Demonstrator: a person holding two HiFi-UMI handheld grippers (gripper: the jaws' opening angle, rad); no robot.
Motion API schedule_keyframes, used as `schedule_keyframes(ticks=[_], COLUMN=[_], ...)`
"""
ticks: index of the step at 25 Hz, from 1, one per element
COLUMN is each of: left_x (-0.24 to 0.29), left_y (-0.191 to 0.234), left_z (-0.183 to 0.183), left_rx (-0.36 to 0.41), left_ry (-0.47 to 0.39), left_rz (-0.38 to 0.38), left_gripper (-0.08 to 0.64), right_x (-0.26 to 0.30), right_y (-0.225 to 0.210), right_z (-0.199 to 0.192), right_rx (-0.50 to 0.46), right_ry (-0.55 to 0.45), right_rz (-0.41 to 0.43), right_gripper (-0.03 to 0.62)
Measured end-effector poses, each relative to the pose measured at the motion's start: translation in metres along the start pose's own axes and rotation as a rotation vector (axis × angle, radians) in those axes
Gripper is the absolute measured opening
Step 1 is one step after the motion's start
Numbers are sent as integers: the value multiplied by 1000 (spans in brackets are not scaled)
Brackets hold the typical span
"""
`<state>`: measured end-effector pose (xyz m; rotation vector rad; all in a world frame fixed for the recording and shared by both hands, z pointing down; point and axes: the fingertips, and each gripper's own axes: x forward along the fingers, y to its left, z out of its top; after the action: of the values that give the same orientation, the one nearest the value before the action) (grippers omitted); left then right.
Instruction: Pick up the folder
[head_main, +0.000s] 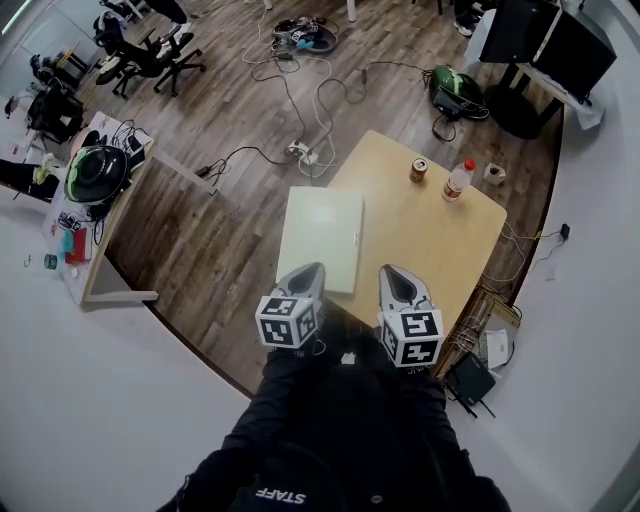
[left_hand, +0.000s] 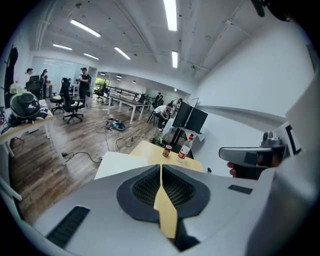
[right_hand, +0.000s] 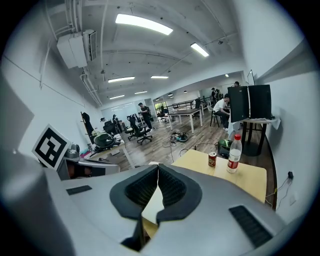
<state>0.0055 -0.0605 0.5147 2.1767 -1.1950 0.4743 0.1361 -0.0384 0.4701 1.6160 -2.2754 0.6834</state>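
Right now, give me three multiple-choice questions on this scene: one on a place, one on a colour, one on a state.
1. In the head view, where on the table does the folder lie?
A. Along its left side
B. In its far right corner
C. Against its right edge

2. What colour is the cap of the bottle?
A. Blue
B. Red
C. Green

3. How do the jaws of the left gripper stand?
A. Wide apart
B. Shut on the folder
C. Together, holding nothing

Answers:
1 A, the folder lies along that side.
2 B, the cap shows red in the right gripper view.
3 C, in its own view the tips meet with nothing gripped.
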Motion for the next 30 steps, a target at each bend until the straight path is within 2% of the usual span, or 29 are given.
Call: schedule_keyframes(ticks=[21,30], left_x=[92,149], left_y=[178,229], left_z=[-15,-32], left_rx=[-128,-168], left_ry=[172,244], left_rz=[51,23], left_gripper=[40,47], right_x=[149,202], right_y=[28,27], right_z=[-14,-31], right_rx=[-22,-19], right_ry=[215,296], right_rz=[-19,-24], right_gripper=[25,25])
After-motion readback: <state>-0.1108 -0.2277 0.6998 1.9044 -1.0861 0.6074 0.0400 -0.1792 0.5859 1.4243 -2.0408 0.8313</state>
